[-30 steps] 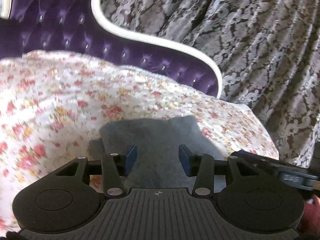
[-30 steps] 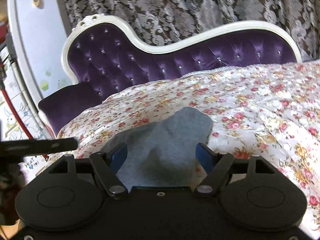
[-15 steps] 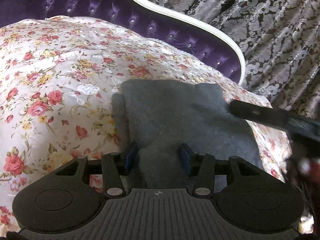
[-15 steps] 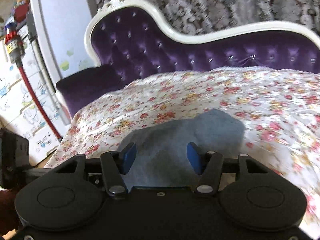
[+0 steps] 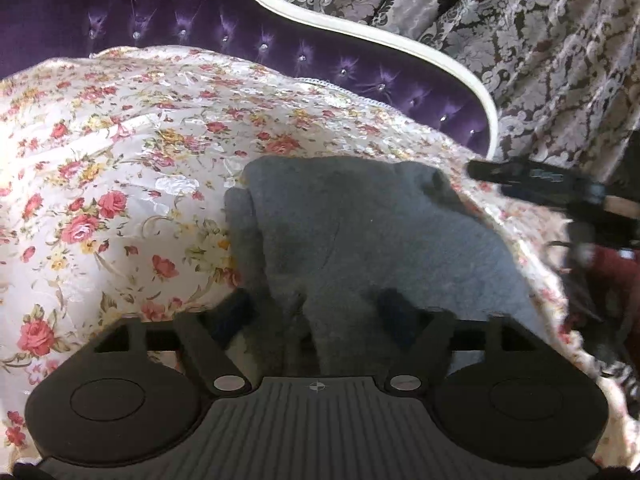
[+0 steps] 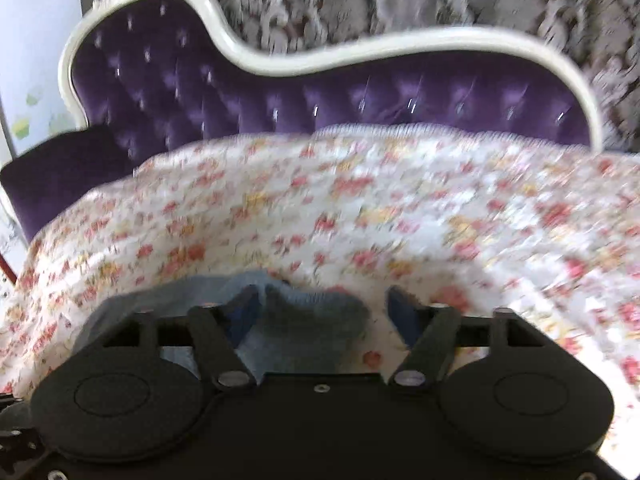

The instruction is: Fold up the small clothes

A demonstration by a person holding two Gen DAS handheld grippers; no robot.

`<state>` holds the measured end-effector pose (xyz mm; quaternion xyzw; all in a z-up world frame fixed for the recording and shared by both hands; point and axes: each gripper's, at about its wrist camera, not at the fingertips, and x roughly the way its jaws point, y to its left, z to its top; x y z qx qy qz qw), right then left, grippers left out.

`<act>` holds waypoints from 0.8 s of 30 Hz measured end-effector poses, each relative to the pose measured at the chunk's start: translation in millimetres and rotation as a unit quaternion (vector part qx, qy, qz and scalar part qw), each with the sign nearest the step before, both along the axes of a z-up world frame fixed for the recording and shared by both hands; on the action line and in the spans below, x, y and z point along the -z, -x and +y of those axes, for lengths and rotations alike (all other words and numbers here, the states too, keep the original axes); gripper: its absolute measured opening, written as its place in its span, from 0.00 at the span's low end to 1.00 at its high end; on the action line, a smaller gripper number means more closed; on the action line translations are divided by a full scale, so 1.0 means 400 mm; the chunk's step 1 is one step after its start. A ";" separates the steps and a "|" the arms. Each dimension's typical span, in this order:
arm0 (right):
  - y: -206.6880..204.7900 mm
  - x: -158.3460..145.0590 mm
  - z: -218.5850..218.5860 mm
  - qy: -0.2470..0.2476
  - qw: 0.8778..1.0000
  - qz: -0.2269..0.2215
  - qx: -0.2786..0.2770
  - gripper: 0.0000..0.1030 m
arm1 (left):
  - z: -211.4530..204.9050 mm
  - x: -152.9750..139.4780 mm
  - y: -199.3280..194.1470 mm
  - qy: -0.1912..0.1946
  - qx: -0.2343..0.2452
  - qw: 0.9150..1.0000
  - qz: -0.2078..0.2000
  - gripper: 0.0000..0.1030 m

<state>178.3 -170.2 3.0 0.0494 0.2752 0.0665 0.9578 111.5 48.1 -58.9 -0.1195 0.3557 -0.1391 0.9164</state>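
A purple button-tufted chaise with a cream carved frame [image 5: 400, 42] carries a white quilted cover printed with red and yellow roses [image 5: 120, 168], and on that cover, near its front edge, lies the small grey knitted garment [image 5: 368, 232], already doubled into a thick, roughly square pad with a second layer showing along its left side. It lies straight ahead of the left gripper [image 5: 316, 312] and runs away from it toward the chaise back. The left jaws are opening, and the cloth's near edge sits between them, loose as far as I can judge. The right gripper [image 6: 320, 312] is also opening, with a rumpled corner of the same garment [image 6: 304, 312] between its fingers, apparently free; that view is blurred. The left hand looks nearer the bulk of the cloth. No container is in sight.
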 end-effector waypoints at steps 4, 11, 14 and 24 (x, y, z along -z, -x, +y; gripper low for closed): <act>0.081 -0.028 0.028 0.025 0.999 -0.028 -0.007 0.93 | -0.001 -0.003 0.017 -0.012 -0.008 1.000 -0.004 0.86; 0.192 0.019 0.106 0.054 0.998 0.011 -0.042 0.97 | 0.013 -0.014 0.059 -0.033 -0.006 0.999 -0.006 0.91; 0.239 0.046 0.122 0.059 0.997 0.031 -0.049 0.98 | 0.011 -0.021 0.084 -0.054 0.001 0.999 -0.007 0.91; 0.386 0.059 0.125 0.005 0.998 0.059 -0.028 0.99 | -0.020 -0.081 0.176 -0.106 -0.008 0.994 -0.025 0.91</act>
